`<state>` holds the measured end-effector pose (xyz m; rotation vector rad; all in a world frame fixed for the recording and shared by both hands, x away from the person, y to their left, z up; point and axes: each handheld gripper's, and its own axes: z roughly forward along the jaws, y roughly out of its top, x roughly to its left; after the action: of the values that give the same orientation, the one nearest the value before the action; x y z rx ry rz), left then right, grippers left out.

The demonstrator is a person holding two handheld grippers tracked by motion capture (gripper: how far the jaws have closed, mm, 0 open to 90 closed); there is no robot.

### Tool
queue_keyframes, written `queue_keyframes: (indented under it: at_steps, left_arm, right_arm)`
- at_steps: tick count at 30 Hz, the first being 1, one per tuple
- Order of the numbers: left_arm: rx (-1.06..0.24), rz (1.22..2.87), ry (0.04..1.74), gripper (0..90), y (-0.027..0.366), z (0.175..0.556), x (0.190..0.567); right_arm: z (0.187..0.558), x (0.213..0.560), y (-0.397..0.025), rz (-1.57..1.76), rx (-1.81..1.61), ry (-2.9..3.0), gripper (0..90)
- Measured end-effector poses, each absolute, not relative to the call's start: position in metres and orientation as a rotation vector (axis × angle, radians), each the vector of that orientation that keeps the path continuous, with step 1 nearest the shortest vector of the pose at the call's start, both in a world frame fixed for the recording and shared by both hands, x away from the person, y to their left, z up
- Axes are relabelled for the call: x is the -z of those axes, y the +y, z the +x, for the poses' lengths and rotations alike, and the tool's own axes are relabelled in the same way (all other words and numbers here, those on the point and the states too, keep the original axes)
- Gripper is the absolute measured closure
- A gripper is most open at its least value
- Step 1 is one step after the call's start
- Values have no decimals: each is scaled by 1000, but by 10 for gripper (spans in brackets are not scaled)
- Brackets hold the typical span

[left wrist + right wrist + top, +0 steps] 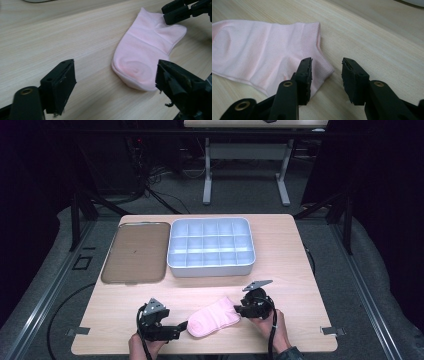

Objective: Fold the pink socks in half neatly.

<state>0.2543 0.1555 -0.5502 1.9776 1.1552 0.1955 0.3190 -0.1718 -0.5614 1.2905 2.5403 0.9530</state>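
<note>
Pale wood-grain desk [300, 250], rounded corners, matte laminate. Near the front edge, roughly at its middle, a pink sock [214, 317]: soft fine knit, smooth over the foot, ribbed band at the cuff, lying flat with a few shallow folds. Long axis on a diagonal, rounded toe toward the front left corner, cuff toward the right and a little back. No brand or writing legible on it.

Left gripper [181, 325] at the front edge, left of the sock, held in a hand [145, 346]; jaws spread wide, black, blocky, worn at the inner faces, the toe end between and just beyond them in the left gripper view, no contact visible. Right gripper [237, 310] at the cuff end, held in the other hand [274, 326]; jaws parted narrowly, nothing clamped, one jaw over the cuff's corner and the other over bare wood in the right gripper view.

Toward the back edge, a white divided tray [210, 268], rectangular, rounded corners, glossy plastic, grid of small compartments. Just beside it on the left, a flat brown tray [135, 252], dull surface, raised rim, rounded corners. No labels readable on either.
</note>
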Motion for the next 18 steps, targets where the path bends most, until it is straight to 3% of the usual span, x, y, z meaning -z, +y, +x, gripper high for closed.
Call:
queue_keyframes:
  at_steps: [5,10,18]
  left_arm:
    - [-179,1994,1171,352,147,255,552]
    - [-158,2024,1200,431,141,255,556]
    - [-207,2129,1217,640,124,255,561]
  right_arm:
    - [318,562,-171,1297,-947,2540,631]
    - [316,565,-169,1294,-944,2540,651]
    - [312,565,-162,1225,-865,2555,731]
